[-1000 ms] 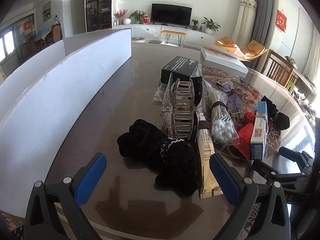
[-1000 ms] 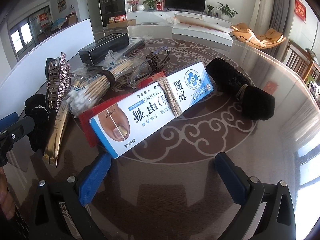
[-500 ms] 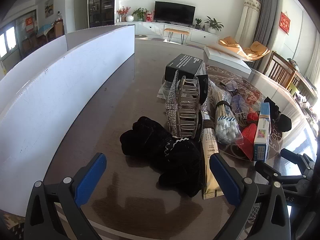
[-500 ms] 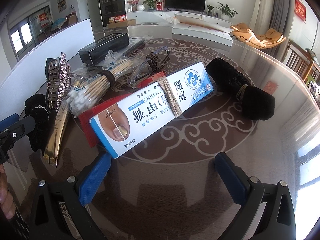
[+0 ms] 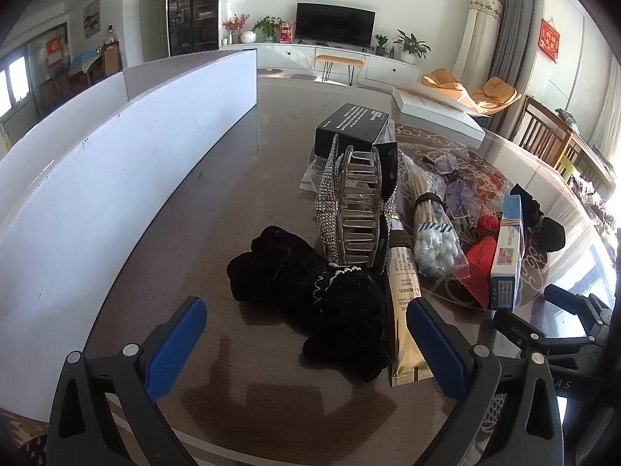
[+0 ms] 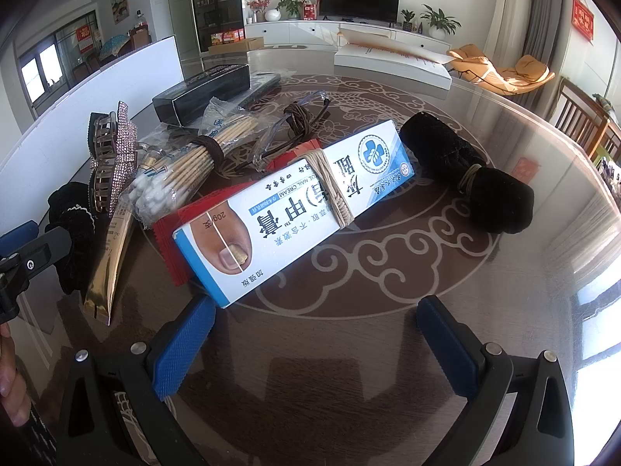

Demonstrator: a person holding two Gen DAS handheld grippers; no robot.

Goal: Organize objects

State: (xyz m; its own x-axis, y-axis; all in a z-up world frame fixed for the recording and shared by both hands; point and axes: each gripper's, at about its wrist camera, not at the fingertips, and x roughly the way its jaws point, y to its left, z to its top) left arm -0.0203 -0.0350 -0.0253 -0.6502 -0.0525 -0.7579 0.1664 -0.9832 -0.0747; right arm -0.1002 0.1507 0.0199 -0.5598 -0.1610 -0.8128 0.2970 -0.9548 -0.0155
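Note:
A row of small items lies across a round glass-topped table. A black velvet scrunchie [image 5: 310, 295] sits just ahead of my open left gripper [image 5: 306, 341], between its blue pads but untouched. Behind it stand a rhinestone hair claw [image 5: 357, 213], a gold tube [image 5: 403, 303], bagged cotton swabs [image 5: 434, 240] and a black box [image 5: 351, 126]. My right gripper [image 6: 314, 341] is open and empty, its left pad close to the corner of a blue-and-white nail cream box [image 6: 295, 209] bound with rubber bands. A black cloth roll [image 6: 465, 171] lies to the right.
A long white board [image 5: 116, 178] stands along the table's left side. A red packet [image 6: 174, 229] lies under the cream box. Eyeglasses in plastic [image 6: 295, 124] and a flat white box [image 6: 392, 62] sit farther back. A hand [image 6: 11, 388] holds the left gripper at the frame edge.
The left gripper's view has tilted and drawn back a little, so the scrunchie sits slightly farther ahead. The right gripper has not moved.

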